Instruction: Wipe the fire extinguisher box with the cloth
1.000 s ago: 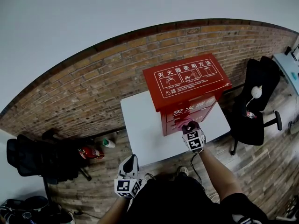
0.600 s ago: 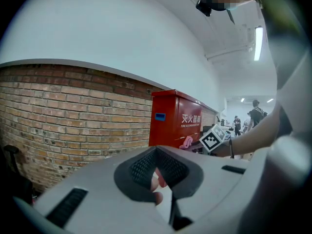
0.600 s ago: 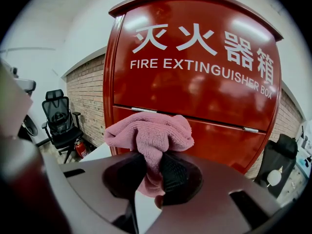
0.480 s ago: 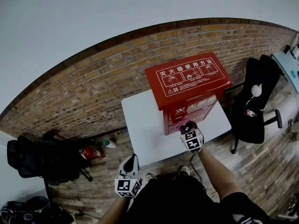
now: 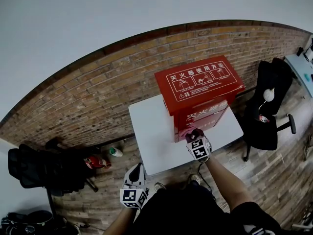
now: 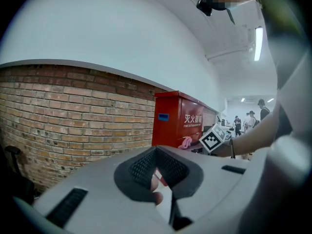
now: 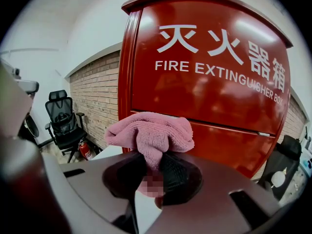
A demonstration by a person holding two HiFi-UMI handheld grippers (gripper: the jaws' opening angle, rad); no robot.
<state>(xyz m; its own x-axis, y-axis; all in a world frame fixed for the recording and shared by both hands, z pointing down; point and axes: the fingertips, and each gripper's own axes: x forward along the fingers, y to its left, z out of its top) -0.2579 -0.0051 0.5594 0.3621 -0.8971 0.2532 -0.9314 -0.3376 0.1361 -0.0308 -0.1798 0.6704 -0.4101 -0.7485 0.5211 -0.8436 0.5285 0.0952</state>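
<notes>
**Item: wiping stroke, lower front panel.** Right gripper (image 7: pixel 153 172) clamped on the pink cloth (image 7: pixel 151 133), just before the red fire extinguisher box (image 7: pixel 209 82) standing on the white table (image 5: pixel 151 136).

Best practice, as judged: press the bunched wad flat against the panel, wipe in overlapping passes, and keep the hard jaws off the paint. Left gripper (image 6: pixel 158 174) hangs low beside the body, jaws together, empty.

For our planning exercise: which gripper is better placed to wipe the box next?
Right: the right gripper is shut on the cloth at the box; the left gripper holds nothing, away from it.
</notes>
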